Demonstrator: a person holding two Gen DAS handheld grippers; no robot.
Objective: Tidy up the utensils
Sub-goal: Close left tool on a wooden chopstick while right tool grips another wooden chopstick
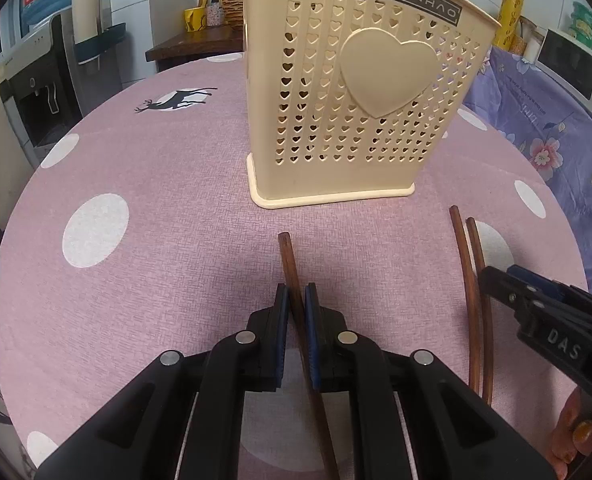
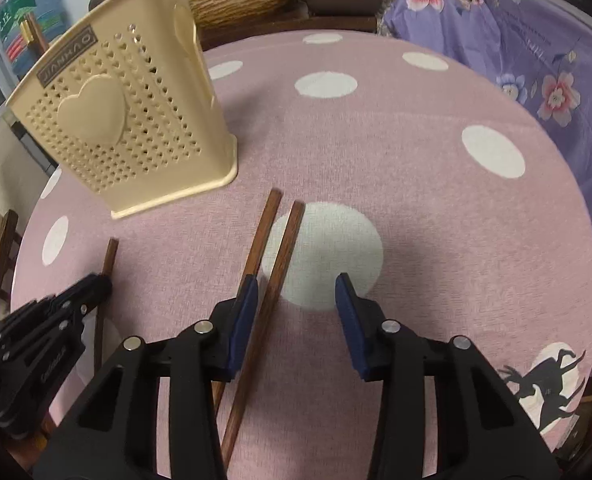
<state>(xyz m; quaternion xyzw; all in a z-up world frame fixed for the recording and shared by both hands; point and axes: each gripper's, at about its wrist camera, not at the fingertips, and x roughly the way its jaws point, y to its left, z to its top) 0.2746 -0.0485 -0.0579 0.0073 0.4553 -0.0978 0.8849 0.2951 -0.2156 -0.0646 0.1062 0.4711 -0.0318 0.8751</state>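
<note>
Left tool (image 1: 296,300) clamps one chopstick (image 1: 285,256); your right tool (image 2: 296,292) gapes around the pair (image 2: 279,240): center both before squeezing.

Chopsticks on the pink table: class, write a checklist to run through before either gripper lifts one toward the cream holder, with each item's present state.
1. Left gripper shut on the single chopstick: ok.
2. Right gripper closed on a chopstick: not ok; the pair of chopsticks has one stick between open jaws, the other under the left pad.
3. Cream holder upright on the table: ok.
4. The grippers apart from each other: ok.
5. Free room inside the holder: cannot tell.
</note>
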